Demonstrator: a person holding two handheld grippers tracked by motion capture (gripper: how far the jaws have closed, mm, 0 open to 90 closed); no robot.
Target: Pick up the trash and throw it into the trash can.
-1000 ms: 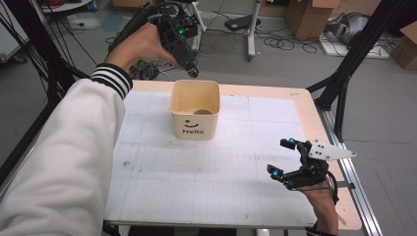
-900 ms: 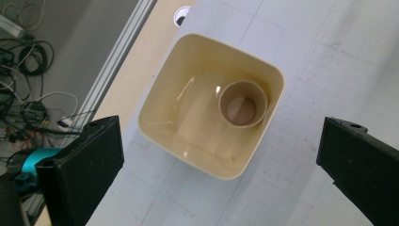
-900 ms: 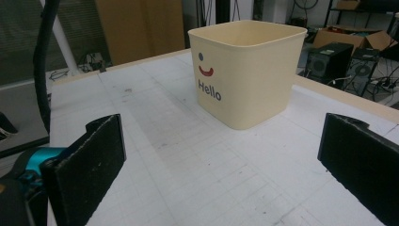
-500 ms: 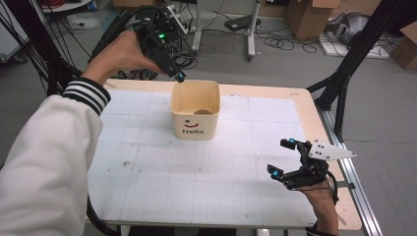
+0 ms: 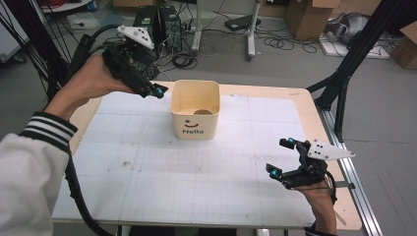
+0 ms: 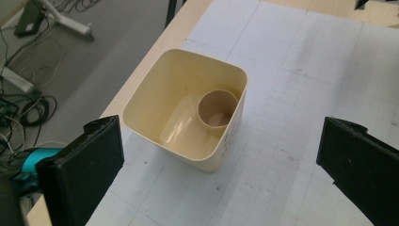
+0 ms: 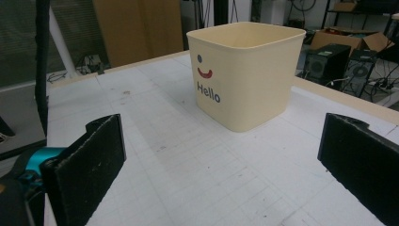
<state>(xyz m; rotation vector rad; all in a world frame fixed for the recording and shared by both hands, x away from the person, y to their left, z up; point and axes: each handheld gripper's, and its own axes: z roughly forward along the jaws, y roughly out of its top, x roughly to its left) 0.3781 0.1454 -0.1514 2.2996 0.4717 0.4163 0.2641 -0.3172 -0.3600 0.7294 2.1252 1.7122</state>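
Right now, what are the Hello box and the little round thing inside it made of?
The Hello box looks like cream plastic: smooth, thin walls, rounded corners, a soft sheen inside. The little round thing lying in it looks like brown cardboard, maybe a tape core: dull, tube-shaped, hollow. I can't be sure.

Cream bin (image 5: 195,110); red smile, grey "Hello".

Cream "Hello" bin (image 5: 195,114) upright mid-table; brown cup (image 6: 217,108) standing inside.

grey floor (image 5: 275,64), cables (image 5: 290,43), cardboard boxes (image 5: 307,17)
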